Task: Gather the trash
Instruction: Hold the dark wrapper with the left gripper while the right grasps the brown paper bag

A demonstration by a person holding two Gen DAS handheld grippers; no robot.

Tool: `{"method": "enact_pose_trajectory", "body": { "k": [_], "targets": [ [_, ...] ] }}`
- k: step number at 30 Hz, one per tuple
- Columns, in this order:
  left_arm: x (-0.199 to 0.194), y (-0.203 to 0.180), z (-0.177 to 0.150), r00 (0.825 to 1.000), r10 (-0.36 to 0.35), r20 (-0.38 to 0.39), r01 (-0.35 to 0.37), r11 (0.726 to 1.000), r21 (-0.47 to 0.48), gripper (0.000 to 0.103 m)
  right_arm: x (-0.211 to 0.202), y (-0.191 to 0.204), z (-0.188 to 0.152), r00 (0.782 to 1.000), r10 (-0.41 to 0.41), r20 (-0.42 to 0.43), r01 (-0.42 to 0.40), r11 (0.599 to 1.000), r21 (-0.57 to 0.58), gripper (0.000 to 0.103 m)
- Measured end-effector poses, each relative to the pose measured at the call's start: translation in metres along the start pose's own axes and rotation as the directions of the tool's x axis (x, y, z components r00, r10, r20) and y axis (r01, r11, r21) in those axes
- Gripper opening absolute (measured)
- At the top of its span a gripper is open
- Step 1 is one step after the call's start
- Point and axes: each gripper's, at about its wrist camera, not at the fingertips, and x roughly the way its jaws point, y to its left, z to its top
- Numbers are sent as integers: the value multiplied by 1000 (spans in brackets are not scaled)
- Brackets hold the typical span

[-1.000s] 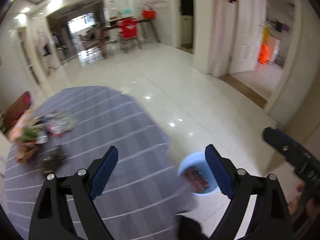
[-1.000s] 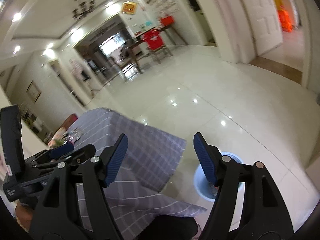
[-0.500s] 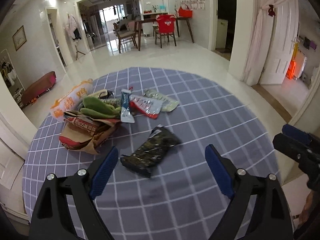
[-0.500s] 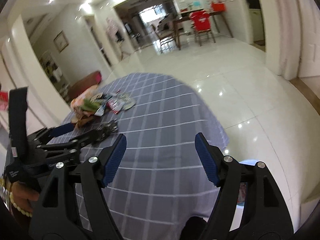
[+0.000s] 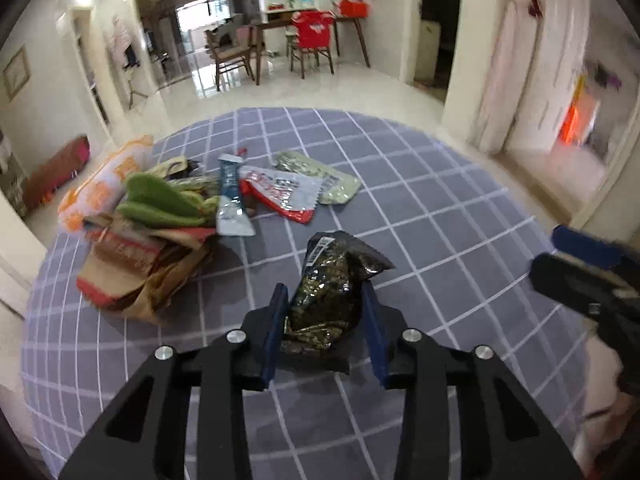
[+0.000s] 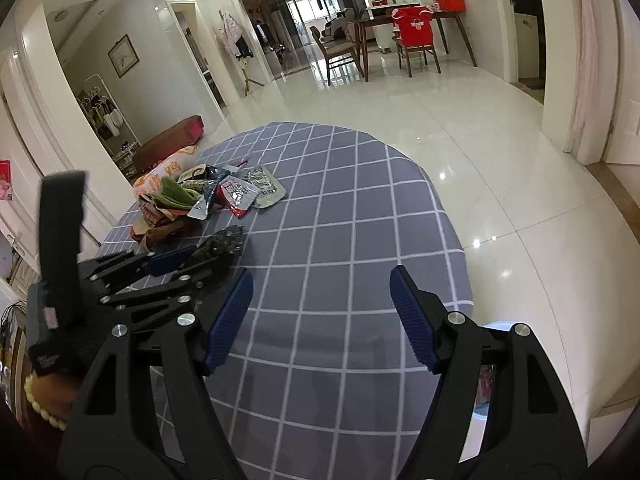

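Note:
A dark crinkled snack wrapper [image 5: 332, 288] lies on the round grey checked table [image 5: 440, 216]. My left gripper [image 5: 324, 300] has closed in on the wrapper's near end, a blue pad against each side. In the right wrist view the same wrapper [image 6: 220, 245] sticks out from the left gripper's fingers [image 6: 172, 259]. My right gripper [image 6: 320, 312] is open and empty above the table's right part. A pile of trash [image 5: 160, 208] lies at the far left: a brown paper bag, green wrappers, a blue-white sachet, a red-white wrapper [image 5: 280, 192] and a pale green packet [image 5: 320, 182].
A light blue bin [image 6: 486, 368] stands on the floor beside the table's right edge, mostly hidden behind my right gripper's finger. Glossy white floor surrounds the table. Dining chairs and a table [image 6: 404, 40] stand far back. A door [image 5: 520, 80] is at the right.
The left gripper swung from the blue bin back over the table, dropped to the dark wrapper and closed from wide open onto it. The right gripper turned toward the table too.

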Motion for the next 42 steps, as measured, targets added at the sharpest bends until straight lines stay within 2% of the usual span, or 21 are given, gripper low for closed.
{"method": "enact_pose_trajectory", "body": {
  "k": [2,6,8,10,12,14,18,21,24,26,27,29,30,32,34,36,38,39,42],
  "targets": [
    [-20,14,-5,998,-30,49,34,996,-81,35,2,11,4,1000,14,1,-14,1000,-20,70],
    [-60,47,-17,990,3,139,26,978,-208,35,8,42,8,998,54,-12,-55,995,-88,70],
    [-80,72,-26,984,54,169,-4,959,-283,35,17,69,9,996,86,-30,-89,986,-143,70],
    [-88,97,-36,981,129,144,-73,938,-339,35,26,95,10,992,114,-47,-121,973,-197,70],
    [-90,118,-46,977,175,123,-116,917,-380,35,36,119,9,988,140,-66,-152,957,-248,70],
    [-93,142,-57,975,201,98,-140,891,-432,35,54,148,9,983,157,-95,-179,936,-302,70],
    [-98,171,-73,971,225,83,-158,862,-482,35,84,196,8,976,176,-124,-212,888,-407,70],
    [-99,186,-80,968,236,85,-162,847,-506,35,103,223,6,983,140,-120,-182,848,-497,70],
    [-92,193,-83,968,238,79,-164,839,-518,35,127,243,-4,994,39,-103,-95,776,-623,70],
    [-87,196,-82,969,233,76,-160,836,-525,35,138,249,-10,996,-18,-91,-48,741,-670,63],
    [-85,198,-82,970,232,75,-159,835,-527,35,142,253,-13,996,-57,-63,-4,713,-701,56],
    [-80,202,-81,971,228,72,-156,832,-532,35,149,258,-18,994,-109,-32,50,671,-740,35],
    [-77,202,-81,972,225,72,-154,832,-533,35,152,260,-21,992,-123,-20,65,647,-759,30],
    [-75,202,-81,974,216,71,-145,831,-537,35,156,261,-24,991,-132,-7,78,621,-780,28],
    [-75,200,-81,975,212,72,-141,832,-536,35,152,262,-26,993,-116,12,81,616,-783,19],
    [-78,199,-81,974,214,77,-141,834,-534,35,146,261,-23,997,-77,-1,48,642,-765,16],
    [-84,197,-81,973,214,91,-134,835,-533,35,134,253,-11,999,-6,-46,-28,707,-707,14],
    [-86,197,-80,972,214,95,-132,835,-534,35,130,253,-7,998,18,-58,-53,726,-685,13],
    [-99,192,-78,968,221,117,-126,837,-533,35,106,239,9,982,147,-119,-189,799,-570,11]
  ]
}}
